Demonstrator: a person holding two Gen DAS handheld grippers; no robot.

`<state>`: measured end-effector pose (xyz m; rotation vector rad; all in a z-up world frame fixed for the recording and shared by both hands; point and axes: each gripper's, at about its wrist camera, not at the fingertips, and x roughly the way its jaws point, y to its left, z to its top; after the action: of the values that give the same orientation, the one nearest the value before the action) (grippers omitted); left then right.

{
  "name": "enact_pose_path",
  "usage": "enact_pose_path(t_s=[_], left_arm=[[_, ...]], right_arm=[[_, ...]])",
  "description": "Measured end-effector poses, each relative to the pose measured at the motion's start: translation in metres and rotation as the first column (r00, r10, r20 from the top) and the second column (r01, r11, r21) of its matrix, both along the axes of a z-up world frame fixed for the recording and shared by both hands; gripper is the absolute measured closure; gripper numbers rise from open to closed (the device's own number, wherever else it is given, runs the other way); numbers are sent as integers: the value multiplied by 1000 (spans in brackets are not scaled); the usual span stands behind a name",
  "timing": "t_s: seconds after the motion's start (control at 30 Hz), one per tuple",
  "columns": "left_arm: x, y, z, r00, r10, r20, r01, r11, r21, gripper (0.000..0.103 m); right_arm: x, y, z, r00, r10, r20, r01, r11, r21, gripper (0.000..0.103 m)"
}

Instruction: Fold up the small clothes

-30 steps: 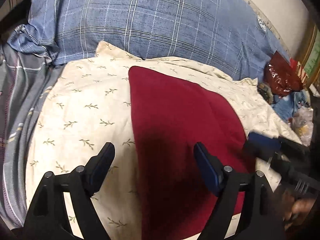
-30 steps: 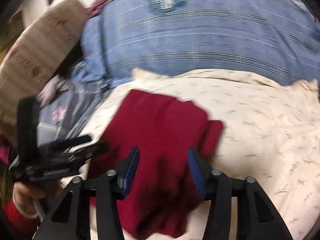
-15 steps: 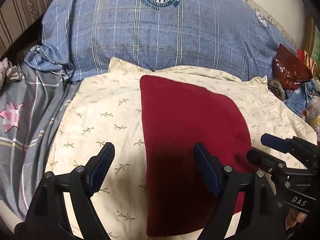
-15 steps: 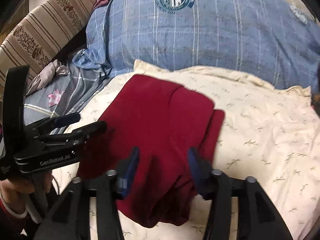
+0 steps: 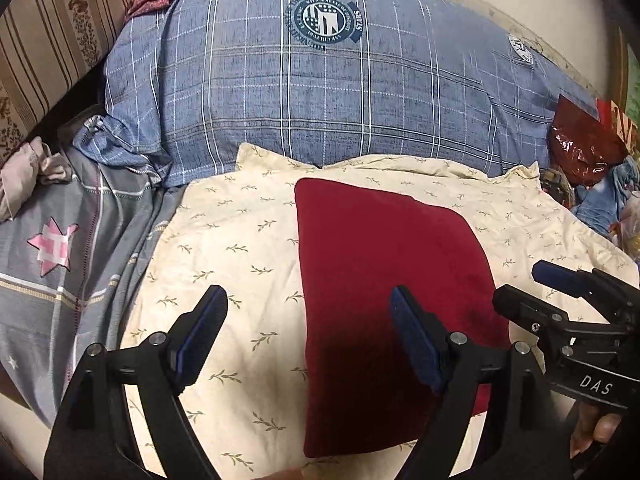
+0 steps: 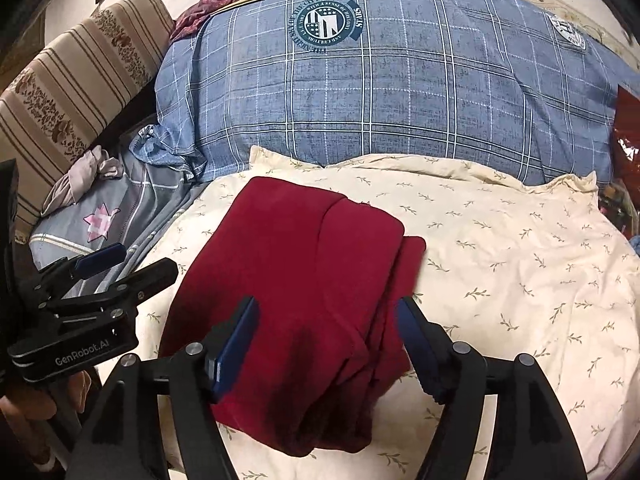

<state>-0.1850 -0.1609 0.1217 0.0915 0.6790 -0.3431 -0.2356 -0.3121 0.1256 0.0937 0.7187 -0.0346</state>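
A dark red garment [image 5: 384, 280] lies folded flat on a cream leaf-print cloth [image 5: 240, 248]; in the right wrist view the garment [image 6: 304, 272] shows layered folds along its right edge. My left gripper [image 5: 308, 336] is open and empty, held above the garment's left edge. My right gripper [image 6: 326, 340] is open and empty above the garment's near part. The right gripper also shows at the right of the left wrist view [image 5: 560, 292], and the left gripper at the left of the right wrist view [image 6: 108, 276].
A large blue plaid pillow [image 5: 332, 92] lies behind the cream cloth. A grey sheet with a pink star [image 5: 52, 248] is on the left, a striped cushion [image 6: 68, 92] beyond it. A red shiny bag [image 5: 580, 148] and clutter sit at the right.
Both grippers have pulled back and up from the garment, so more of the bed shows. The garment lies still. Both stay open.
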Motion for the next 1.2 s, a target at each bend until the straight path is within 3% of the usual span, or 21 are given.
enact_pose_path(t_s=[1.2], left_arm=[[1,2,-4,1000,28,6,-28,1000,3,20]], right_arm=[[8,9,-12,999,8,-40,-8,1000,9,25]])
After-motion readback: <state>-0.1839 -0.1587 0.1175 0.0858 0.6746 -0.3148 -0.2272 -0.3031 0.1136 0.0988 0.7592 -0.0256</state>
